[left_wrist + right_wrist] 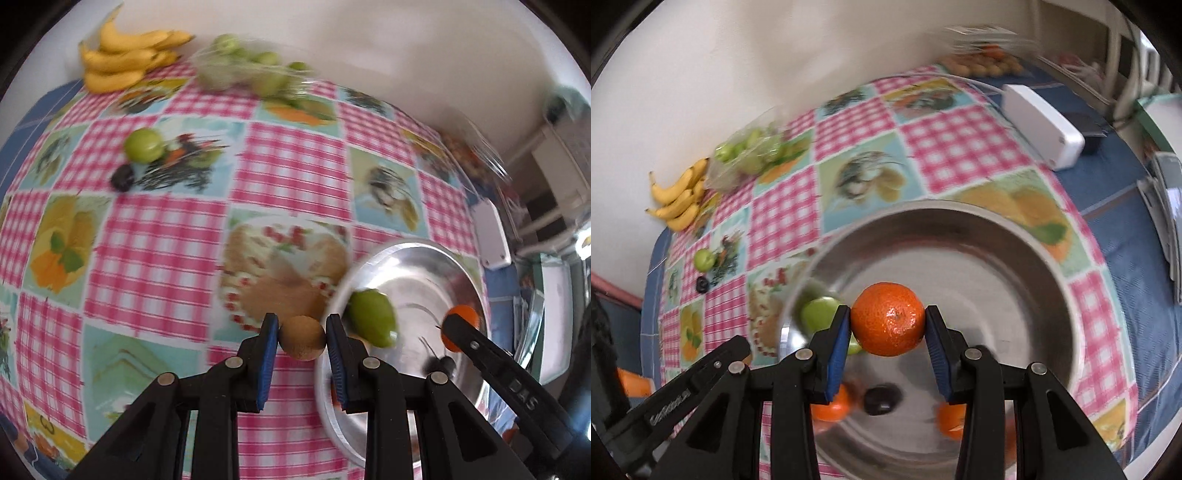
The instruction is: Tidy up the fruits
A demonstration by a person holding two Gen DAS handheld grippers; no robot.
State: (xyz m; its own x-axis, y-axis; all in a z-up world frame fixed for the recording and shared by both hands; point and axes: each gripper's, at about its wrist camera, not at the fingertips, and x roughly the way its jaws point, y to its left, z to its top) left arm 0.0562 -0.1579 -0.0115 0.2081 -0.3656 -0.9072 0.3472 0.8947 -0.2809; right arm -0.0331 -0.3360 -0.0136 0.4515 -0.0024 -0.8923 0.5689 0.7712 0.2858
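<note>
Left wrist: loose green fruit (143, 144), dark plum (122, 178), bananas (125, 55) beyond.

Left wrist view: raised letters reading roughly "DAS" on a black moulded arm (517, 391), right of the left gripper (302, 339) fingers, level with their base; the characters run along the arm, tilted, so the reading is tentative.

Right wrist view: a line of embossed lettering on another black arm (670, 402), lower left of the right gripper (888, 325) fingers; too blurred to read.

No other legible text.
</note>
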